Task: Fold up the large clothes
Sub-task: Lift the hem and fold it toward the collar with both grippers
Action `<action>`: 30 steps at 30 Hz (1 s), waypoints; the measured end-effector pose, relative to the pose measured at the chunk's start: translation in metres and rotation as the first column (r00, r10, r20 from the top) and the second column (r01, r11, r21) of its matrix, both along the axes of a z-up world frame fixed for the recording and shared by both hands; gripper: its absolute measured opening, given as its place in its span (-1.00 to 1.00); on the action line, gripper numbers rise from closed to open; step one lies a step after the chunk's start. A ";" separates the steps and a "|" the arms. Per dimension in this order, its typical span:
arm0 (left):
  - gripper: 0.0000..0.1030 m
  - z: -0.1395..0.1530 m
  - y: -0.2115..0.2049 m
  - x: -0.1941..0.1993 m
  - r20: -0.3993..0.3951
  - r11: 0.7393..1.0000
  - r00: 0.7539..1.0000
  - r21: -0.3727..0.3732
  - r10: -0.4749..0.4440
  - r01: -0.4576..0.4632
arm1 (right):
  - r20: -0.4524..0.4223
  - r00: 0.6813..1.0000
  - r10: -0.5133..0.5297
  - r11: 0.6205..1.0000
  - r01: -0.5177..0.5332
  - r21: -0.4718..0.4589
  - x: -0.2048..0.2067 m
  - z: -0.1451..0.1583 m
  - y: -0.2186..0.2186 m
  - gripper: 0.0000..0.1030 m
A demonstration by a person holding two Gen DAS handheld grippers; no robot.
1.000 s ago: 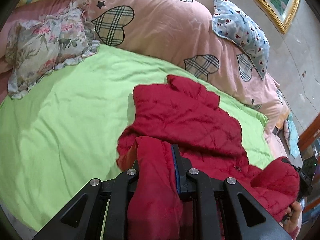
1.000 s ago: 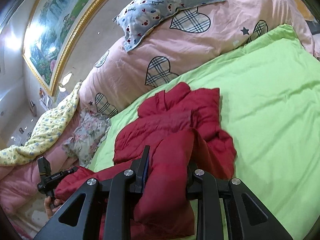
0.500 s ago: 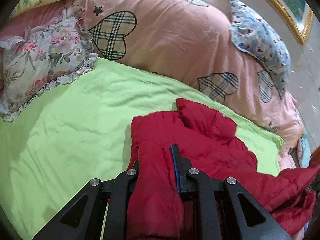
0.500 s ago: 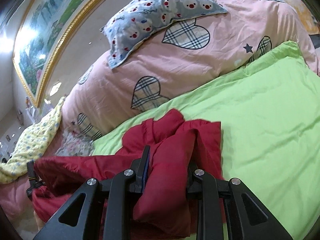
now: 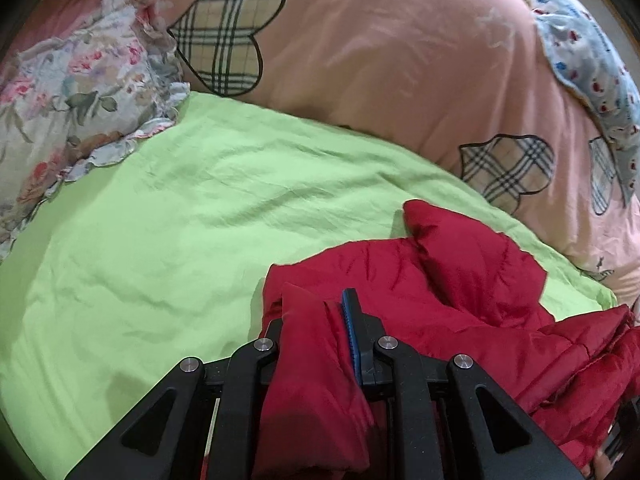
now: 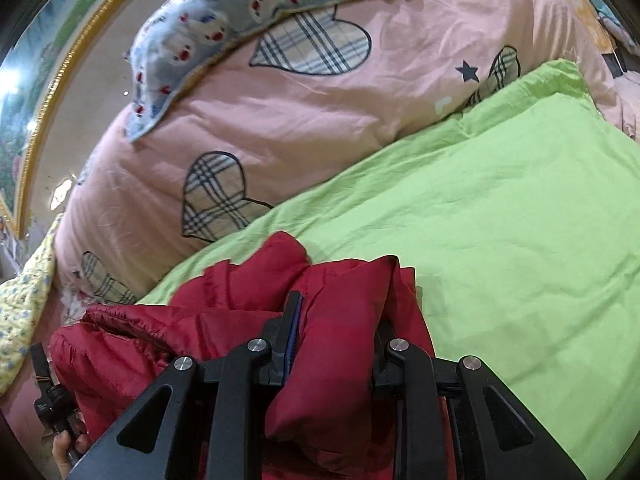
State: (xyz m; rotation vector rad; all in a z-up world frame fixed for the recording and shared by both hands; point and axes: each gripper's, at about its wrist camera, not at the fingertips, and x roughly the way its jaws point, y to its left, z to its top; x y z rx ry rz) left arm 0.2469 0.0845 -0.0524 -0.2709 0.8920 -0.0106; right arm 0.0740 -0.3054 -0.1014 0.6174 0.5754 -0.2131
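A red puffer jacket [image 5: 460,280] lies bunched on the green sheet [image 5: 180,220]. My left gripper [image 5: 316,304] is shut on a thick fold of its edge, which bulges up between the black fingers. In the right wrist view the same red jacket [image 6: 224,320] stretches to the left, and my right gripper [image 6: 340,292] is shut on another padded fold. Most of the jacket's body hangs between the two grippers, folded over the part that rests on the sheet. The left gripper [image 6: 44,392] and a hand show small at the lower left of the right wrist view.
A pink quilt with plaid hearts [image 5: 380,60] is piled along the far side of the green sheet [image 6: 500,220]. A floral pillow [image 5: 72,92] lies at the left, a blue patterned pillow [image 6: 248,4] rests on the quilt. A gold-framed picture [image 6: 36,92] hangs behind.
Both grippers have carried the held jacket edge forward and down toward the pink quilt, folding the jacket over itself. Less of the spread jacket shows ahead than before.
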 end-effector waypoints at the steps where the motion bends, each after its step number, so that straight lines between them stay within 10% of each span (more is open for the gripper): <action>1: -0.66 -0.004 -0.003 0.009 -0.004 1.000 1.000 0.010 0.001 -0.001 | -0.007 1.000 -0.002 1.000 0.002 -0.001 0.004 -0.003 -0.001 -0.53; 12: -0.42 -0.049 -0.012 0.072 -0.050 0.997 0.998 0.064 0.045 -0.042 | -0.078 0.997 -0.014 1.000 0.013 -0.013 0.055 -0.041 -0.012 -0.51; 14: -0.02 -0.055 -0.011 0.078 -0.049 0.992 0.996 0.104 0.075 -0.070 | -0.082 0.996 -0.016 1.000 0.015 -0.020 0.059 -0.044 -0.012 -0.51; 18: 0.03 -0.058 -0.002 0.082 -0.064 0.994 0.994 0.060 0.092 -0.088 | -0.092 0.996 -0.020 1.000 0.018 -0.018 0.066 -0.051 -0.013 -0.50; 30: -0.01 0.026 -0.008 -0.036 0.128 0.996 0.988 -0.022 -0.080 0.084 | -0.120 0.991 -0.052 0.998 0.047 -0.040 0.078 -0.058 -0.013 -0.50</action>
